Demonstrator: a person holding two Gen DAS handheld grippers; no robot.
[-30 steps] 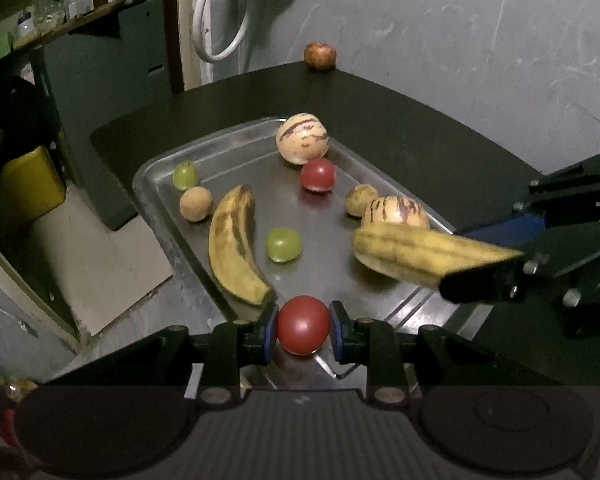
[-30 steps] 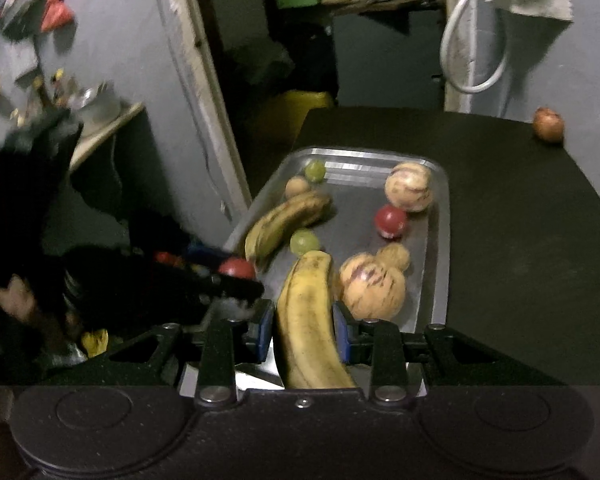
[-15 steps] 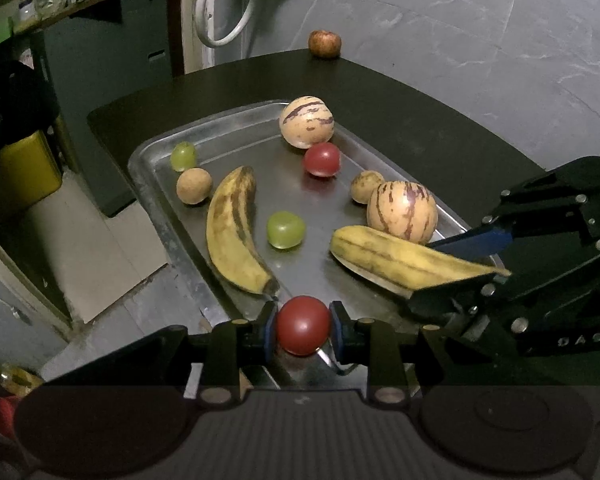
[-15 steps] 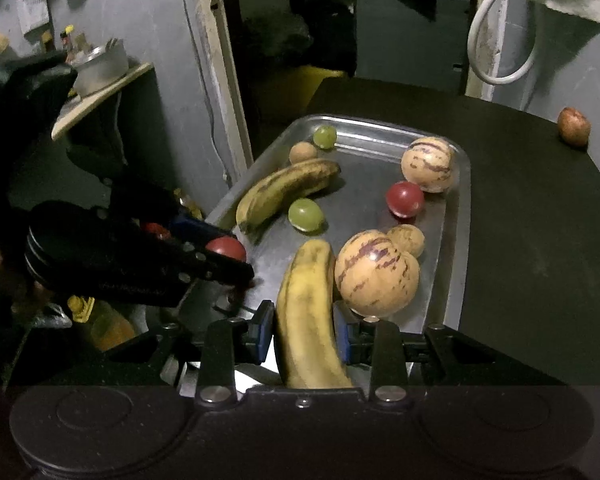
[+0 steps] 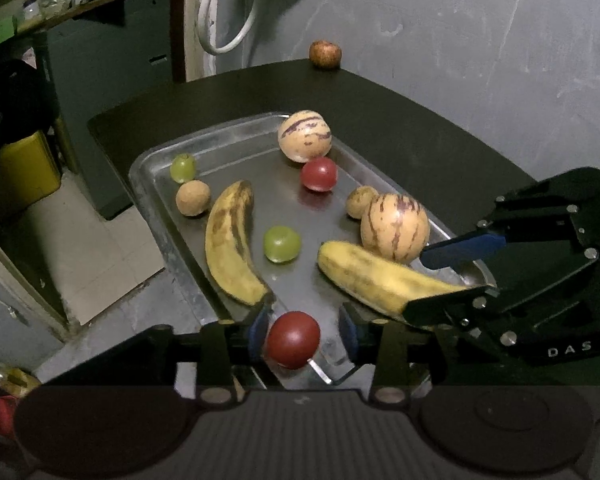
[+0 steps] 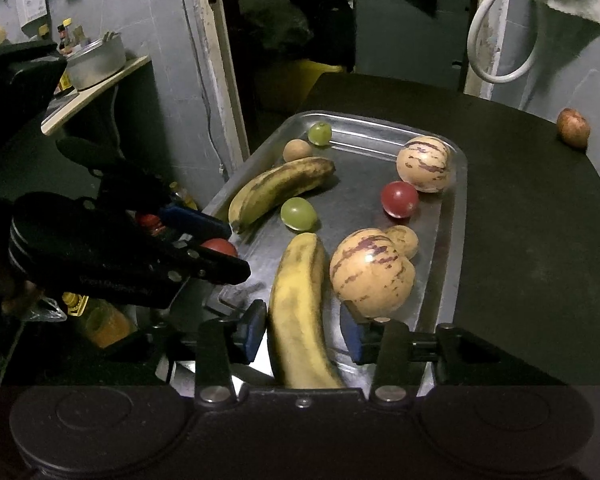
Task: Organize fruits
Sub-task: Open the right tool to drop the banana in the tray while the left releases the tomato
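Sorting looks well along: most fruit already lies in the metal tray [image 5: 152, 200] on the dark table [image 5: 420, 128]. Left gripper [image 5: 302, 330] has jaws wide, with a red tomato [image 5: 293, 345] sitting between them at the tray's near edge; a gap shows on the right side of it, and contact on the left cannot be told. Right gripper [image 6: 306, 330] also stands wide, a banana [image 6: 300, 304] lying loose between its pads, tip pointing toward the tray's middle, just beside a striped melon [image 6: 370, 276].

Other tray contents: a second banana [image 5: 232, 248] along the left side, two green grapes [image 5: 282, 244] [image 5: 183, 167], another tomato [image 5: 318, 174], a second striped melon [image 5: 304, 140] at the far edge, two small brown fruits [image 5: 193, 198] [image 5: 360, 201].

Left over, by my reading: one reddish-brown fruit [image 5: 325, 54] sits alone at the table's far edge, well apart from the tray. Likely the last piece to bring in, and like fruits are not yet grouped together.
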